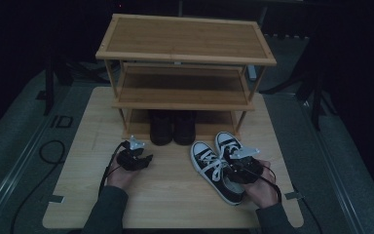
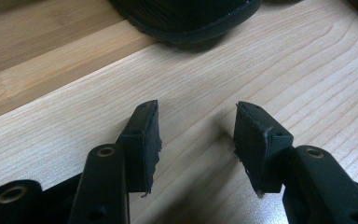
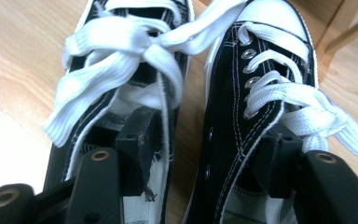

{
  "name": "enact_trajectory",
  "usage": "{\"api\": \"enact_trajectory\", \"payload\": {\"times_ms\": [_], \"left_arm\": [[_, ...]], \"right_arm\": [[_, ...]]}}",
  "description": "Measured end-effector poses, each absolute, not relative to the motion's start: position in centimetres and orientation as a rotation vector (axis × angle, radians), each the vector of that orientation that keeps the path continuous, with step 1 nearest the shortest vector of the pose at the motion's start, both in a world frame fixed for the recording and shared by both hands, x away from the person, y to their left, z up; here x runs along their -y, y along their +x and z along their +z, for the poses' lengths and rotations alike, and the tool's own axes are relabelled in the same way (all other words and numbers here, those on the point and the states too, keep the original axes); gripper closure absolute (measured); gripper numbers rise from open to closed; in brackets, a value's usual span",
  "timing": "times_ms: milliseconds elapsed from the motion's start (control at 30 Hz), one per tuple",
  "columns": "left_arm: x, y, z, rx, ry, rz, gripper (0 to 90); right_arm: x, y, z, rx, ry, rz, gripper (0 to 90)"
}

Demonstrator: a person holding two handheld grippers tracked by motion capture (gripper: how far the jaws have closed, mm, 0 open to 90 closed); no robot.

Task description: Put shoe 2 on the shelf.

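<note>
The pair of black sneakers (image 1: 219, 163) with white laces lies on the counter (image 1: 175, 195) in front of the right end of the wooden shoe rack (image 1: 185, 58), toes pointing toward the rack and the two shoes touching side by side. The right tool (image 1: 246, 165) sits over their heel ends. In the right gripper view its jaws are spread, one going down into the opening of the left sneaker (image 3: 116, 116) and the other into the opening of the right sneaker (image 3: 261, 107), so that the two adjoining inner walls stand between the jaws. That placement looks chosen so one squeeze could pinch both shoes together and lift them as a pair; whether the pads already press the canvas I cannot tell, and the gap reads as wide, not clamped.

The left tool (image 1: 134, 158) rests low over bare counter, well apart from the sneakers, its jaws parted with nothing between them. In the left gripper view only wood grain lies between the pads (image 2: 144, 135), with the toe of a dark boot (image 2: 186, 18) just ahead at the rack's bottom ledge. A pair of dark boots (image 1: 172, 127) already stands on the lowest shelf, while the middle and top shelves are bare, so the sneakers are probably meant for the rack too. The left hand (image 1: 121, 175) seems merely parked out of the way.
</note>
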State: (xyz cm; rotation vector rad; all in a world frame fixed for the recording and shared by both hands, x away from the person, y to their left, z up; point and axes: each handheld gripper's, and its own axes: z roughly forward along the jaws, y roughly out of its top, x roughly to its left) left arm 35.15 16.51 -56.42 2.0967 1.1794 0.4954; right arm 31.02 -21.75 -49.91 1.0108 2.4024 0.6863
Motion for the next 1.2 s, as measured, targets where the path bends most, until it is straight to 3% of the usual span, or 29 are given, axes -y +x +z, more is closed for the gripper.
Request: {"api": "enact_trajectory", "payload": {"times_ms": [500,667,833,967,1133,1200], "left_arm": [[-16.5,35.2,-56.4,-1.178,2.096,0.496,50.7],[-16.5,35.2,-56.4,-1.18,2.096,0.496,50.6],[-16.5,35.2,-56.4,-1.179,2.096,0.496,50.6],[-16.5,35.1,-56.4,-1.18,2.096,0.496,50.7],[-16.5,35.1,-56.4,-1.18,2.094,0.497,50.6],[-16.5,35.1,-56.4,-1.179,2.095,0.496,50.6]], "right_arm": [[21.1,32.2,-50.9,-2.41,1.142,0.623,55.6],[20.7,32.4,-51.4,-2.413,1.143,0.579,42.4],[20.7,32.4,-51.2,-2.401,1.157,0.584,55.9],[21.0,32.6,-51.2,-2.437,1.194,0.658,72.6],[21.5,32.8,-51.1,-2.456,1.17,0.662,83.9],[22.0,33.0,-51.1,-2.464,1.169,0.684,84.6]]}}
